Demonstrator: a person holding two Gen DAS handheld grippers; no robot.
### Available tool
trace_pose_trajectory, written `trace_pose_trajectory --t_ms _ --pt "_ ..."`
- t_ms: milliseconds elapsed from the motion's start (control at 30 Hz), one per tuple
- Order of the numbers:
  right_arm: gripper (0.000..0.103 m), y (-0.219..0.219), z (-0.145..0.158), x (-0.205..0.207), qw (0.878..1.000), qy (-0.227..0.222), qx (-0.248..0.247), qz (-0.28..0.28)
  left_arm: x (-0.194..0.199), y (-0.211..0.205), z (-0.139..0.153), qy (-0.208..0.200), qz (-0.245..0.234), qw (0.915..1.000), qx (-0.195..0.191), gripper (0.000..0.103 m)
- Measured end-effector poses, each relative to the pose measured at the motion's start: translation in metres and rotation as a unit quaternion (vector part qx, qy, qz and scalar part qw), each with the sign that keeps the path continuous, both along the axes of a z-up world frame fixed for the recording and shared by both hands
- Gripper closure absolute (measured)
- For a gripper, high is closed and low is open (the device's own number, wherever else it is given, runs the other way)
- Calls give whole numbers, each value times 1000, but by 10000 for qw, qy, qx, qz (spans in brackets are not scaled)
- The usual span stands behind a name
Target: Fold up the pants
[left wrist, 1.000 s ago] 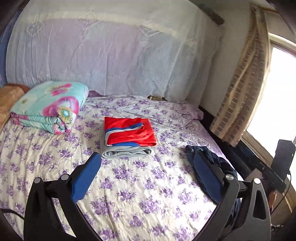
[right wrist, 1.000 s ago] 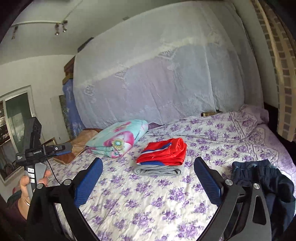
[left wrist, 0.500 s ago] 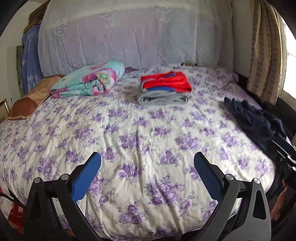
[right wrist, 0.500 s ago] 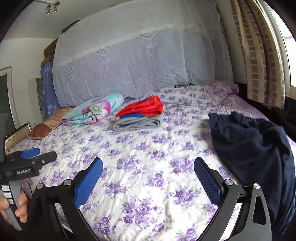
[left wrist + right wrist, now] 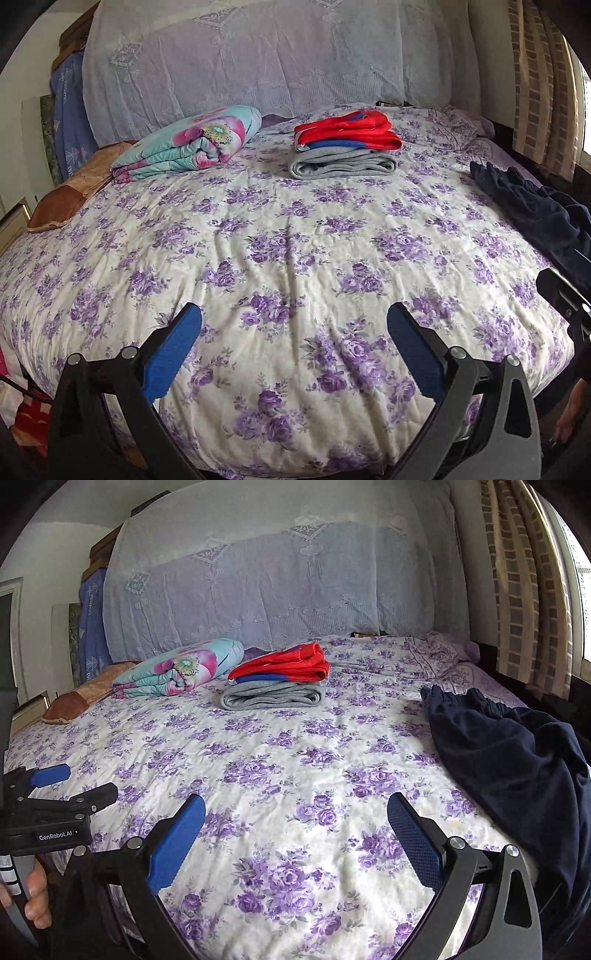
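Note:
Dark navy pants (image 5: 517,760) lie crumpled at the right edge of the bed, waistband toward the headboard; they also show at the right of the left wrist view (image 5: 535,214). My left gripper (image 5: 293,332) is open and empty, low over the bed's front edge. My right gripper (image 5: 295,819) is open and empty, just left of the pants and not touching them. The left gripper also shows at the left of the right wrist view (image 5: 62,786).
A stack of folded red, blue and grey clothes (image 5: 343,151) sits at the back middle of the floral bedspread (image 5: 277,240). A folded floral quilt (image 5: 192,144) and a brown pillow (image 5: 70,195) lie at the back left. A curtain (image 5: 524,590) hangs at the right.
Both grippers have pulled back and lowered toward the bed's front edge. The views now face the headboard squarely. Both stay open.

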State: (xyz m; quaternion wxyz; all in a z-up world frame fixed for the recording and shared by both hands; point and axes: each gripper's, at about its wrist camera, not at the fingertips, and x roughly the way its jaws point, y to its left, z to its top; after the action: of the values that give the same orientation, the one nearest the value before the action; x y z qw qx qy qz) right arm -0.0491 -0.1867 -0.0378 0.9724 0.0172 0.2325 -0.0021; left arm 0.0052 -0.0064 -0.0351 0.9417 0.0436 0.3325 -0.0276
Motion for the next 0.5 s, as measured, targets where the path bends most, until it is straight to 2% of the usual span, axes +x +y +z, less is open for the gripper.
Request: trace_pose_trajectory --t_ms 200,333,500 --pt "4 6 -4 1 9999 42 -115 82 8 2 -5 111 163 9998 16 5" --pt "4 8 -2 1 9998 8 -204 90 8 2 -5 -11 192 9998 65 5" --pt "4 7 0 1 9998 0 -188 77 11 5 -5 109 115 9998 -80 5"
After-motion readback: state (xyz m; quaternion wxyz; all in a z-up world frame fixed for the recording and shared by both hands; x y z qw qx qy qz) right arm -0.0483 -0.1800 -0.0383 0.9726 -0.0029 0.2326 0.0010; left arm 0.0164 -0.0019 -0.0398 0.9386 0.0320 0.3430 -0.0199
